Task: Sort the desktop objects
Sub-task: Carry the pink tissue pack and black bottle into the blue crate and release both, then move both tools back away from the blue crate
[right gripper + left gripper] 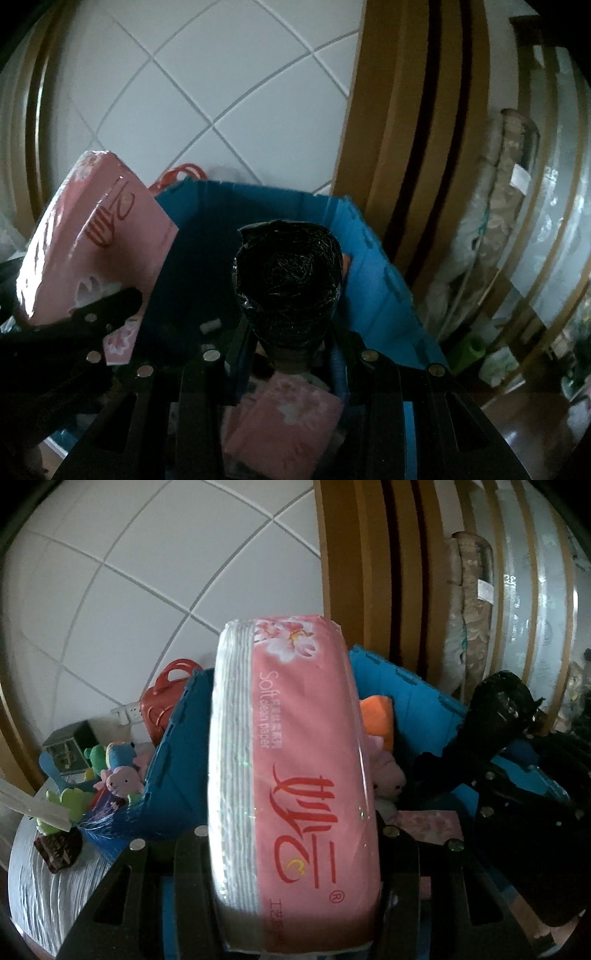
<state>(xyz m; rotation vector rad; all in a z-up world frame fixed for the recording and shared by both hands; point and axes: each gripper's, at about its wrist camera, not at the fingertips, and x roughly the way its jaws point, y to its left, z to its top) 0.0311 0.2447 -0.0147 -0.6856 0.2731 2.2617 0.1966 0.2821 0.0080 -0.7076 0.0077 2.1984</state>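
**Clerk:** Item one: pink pack of soft clean paper (295, 775), clenched between your left tongs (295, 834), held lengthwise and raised above the blue bin (177, 768). Judged reason: you carry it high so that it passes over the wall before going in.

**Checker:** And your right tongs (288, 354)?

**Clerk:** Item two: black foil-wrapped roll (288, 280), grasped at its lower part by your right tongs, standing on end over the open bin. Held upright, it probably fits more easily into the space left inside.

**Checker:** Contents already in the bin?

**Clerk:** Item three: a second pink tissue pack (284, 421), lying at the bottom beneath your right tongs. Item four: an orange plush (376, 716) and a pink plush (388, 779), tucked behind the raised pack.

**Checker:** Those plush toys appear only in the left view?

**Clerk:** Yes. That view alone also lists the small plush figures (118, 771) beside the bin on the white bench (55, 882), and most of the red basket (166, 698) behind it. The right view alone shows the bin's far inner wall and the pack on the bottom.
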